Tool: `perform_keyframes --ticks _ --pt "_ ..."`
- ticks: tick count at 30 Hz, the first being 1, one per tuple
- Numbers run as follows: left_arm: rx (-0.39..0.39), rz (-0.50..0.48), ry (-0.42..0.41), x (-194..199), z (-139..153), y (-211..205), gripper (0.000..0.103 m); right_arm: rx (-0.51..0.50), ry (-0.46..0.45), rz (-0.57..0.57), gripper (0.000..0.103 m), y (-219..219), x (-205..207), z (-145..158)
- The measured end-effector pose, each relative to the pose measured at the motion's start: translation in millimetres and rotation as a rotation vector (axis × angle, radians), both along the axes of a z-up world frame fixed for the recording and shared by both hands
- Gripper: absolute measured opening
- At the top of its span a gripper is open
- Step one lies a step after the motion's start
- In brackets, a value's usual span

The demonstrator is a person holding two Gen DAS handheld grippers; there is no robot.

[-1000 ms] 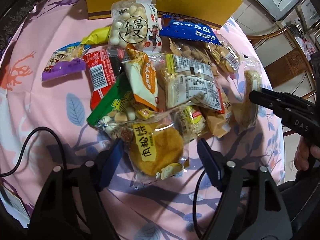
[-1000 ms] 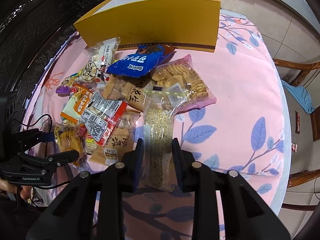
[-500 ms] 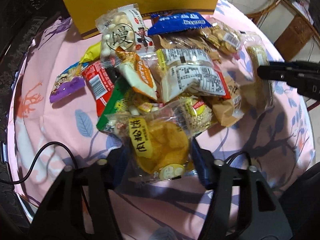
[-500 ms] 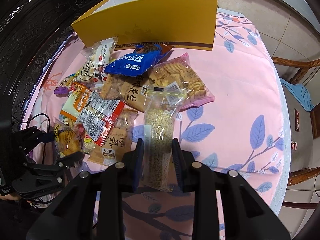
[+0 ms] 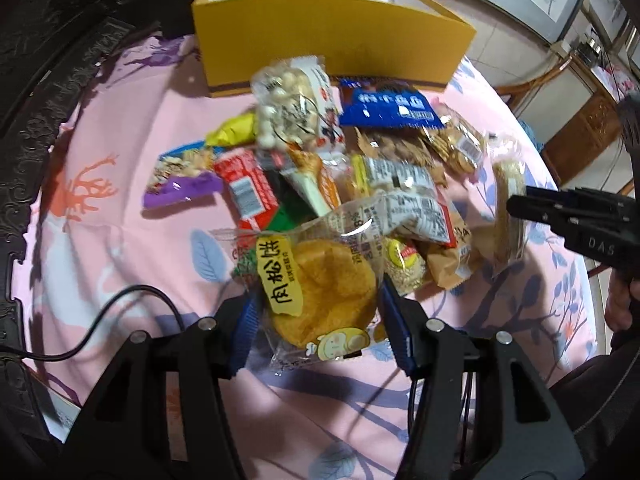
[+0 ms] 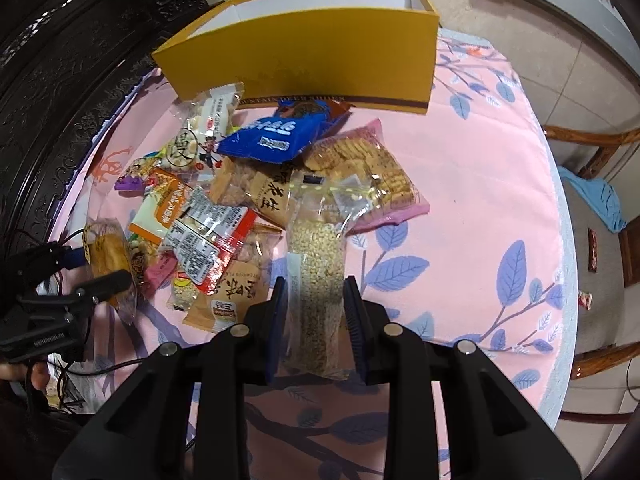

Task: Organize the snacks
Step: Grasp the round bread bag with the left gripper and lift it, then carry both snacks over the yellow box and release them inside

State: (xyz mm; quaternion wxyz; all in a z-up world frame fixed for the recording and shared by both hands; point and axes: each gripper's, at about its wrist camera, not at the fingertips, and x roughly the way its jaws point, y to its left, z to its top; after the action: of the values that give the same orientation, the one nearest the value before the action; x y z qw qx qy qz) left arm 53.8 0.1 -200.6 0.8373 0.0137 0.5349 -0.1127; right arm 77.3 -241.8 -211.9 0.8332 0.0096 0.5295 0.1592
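Pointing steeply down at the near edge of the bench [image 5: 120, 216], the left gripper [image 5: 318, 316] is clamping its blue-padded fingers [image 5: 394, 320] on either side of a clear-wrapped round yellow cake [image 5: 324, 292], half spread, with the pack's near end tilting up off the pink leaf-printed cloth. Its jaws have just been closing on that pack. At the right of the heap, the right gripper [image 6: 316, 316] is also angling sharply down, its fingers [image 6: 354, 312] standing narrow and pinching a long clear bag of pale grain bars [image 6: 316, 276] by its near end. A hand [image 5: 620, 300] is curling round that tool's handle at the right edge of the left wrist view, mostly cut off. The snack pile [image 6: 224, 208] is lying in the middle of the bench, packets overlapping so that several are only partly showing; a blue packet [image 5: 388, 106] is sitting at its far side. Beyond it, an open yellow box [image 6: 320, 56] is standing at the far edge; its floor is hidden behind the near wall. Motion blur is smearing the printing on the far packets in the left wrist view.
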Motion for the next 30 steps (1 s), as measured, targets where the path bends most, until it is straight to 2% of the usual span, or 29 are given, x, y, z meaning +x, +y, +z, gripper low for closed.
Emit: perform_keyframes --ticks 2,4,8,11,15,23,28,30 --pt "-0.005 0.018 -0.019 1.7 8.6 5.1 0.057 -0.003 -0.028 0.016 0.025 3.1 -1.6 6.6" --pt "-0.010 0.030 -0.034 4.8 15.8 10.3 0.057 -0.024 -0.055 0.048 0.014 9.0 -3.1 10.9" --pt "-0.018 0.053 -0.047 11.5 22.1 19.1 0.057 -0.021 -0.002 0.062 0.013 12.9 -0.4 -1.6" --pt "-0.018 0.064 -0.046 12.3 22.7 22.5 0.057 0.014 0.033 0.017 0.023 4.7 1.3 -6.1" --pt "-0.018 0.057 -0.032 9.8 17.8 19.5 0.057 0.072 0.129 -0.006 0.024 -3.3 8.3 -21.5" --pt "-0.029 0.067 -0.019 9.1 12.7 19.3 0.057 -0.001 0.210 0.044 0.029 17.9 20.6 -49.5" --pt "-0.029 0.080 -0.025 10.4 15.1 23.7 0.057 -0.023 0.175 0.050 0.028 19.6 18.0 -43.0" --pt "-0.027 0.081 -0.038 10.9 20.5 26.0 0.057 -0.029 0.122 0.050 0.028 17.2 11.5 -29.0"
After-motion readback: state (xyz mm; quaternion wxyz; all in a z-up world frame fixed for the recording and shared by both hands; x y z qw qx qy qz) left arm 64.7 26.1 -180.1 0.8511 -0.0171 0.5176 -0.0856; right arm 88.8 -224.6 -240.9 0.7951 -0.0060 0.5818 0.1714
